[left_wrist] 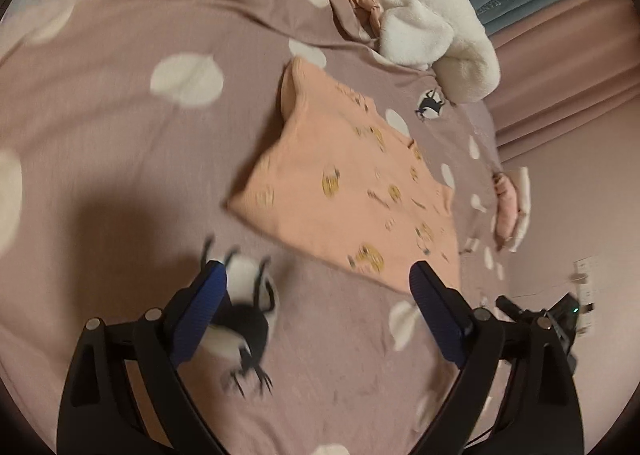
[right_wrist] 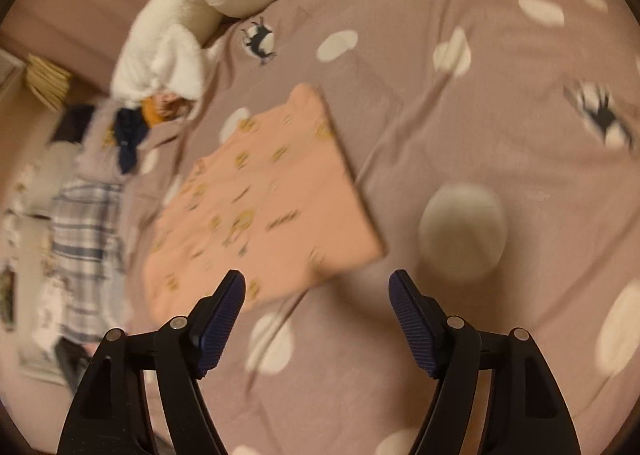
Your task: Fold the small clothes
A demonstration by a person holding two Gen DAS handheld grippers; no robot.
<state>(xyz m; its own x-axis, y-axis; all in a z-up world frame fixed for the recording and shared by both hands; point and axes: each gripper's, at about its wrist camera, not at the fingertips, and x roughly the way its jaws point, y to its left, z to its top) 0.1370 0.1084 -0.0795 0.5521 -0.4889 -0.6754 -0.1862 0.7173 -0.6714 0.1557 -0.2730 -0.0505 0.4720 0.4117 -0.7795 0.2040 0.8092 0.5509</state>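
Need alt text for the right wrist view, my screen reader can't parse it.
A peach patterned garment lies folded flat on a mauve bedspread with white spots, just ahead of the open, empty right gripper. A fluffy white garment and a pile of other clothes sit beyond it to the left.

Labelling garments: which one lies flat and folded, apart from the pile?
The peach printed garment, spread alone on the dotted bedspread; the white fleece lies heaped with others.
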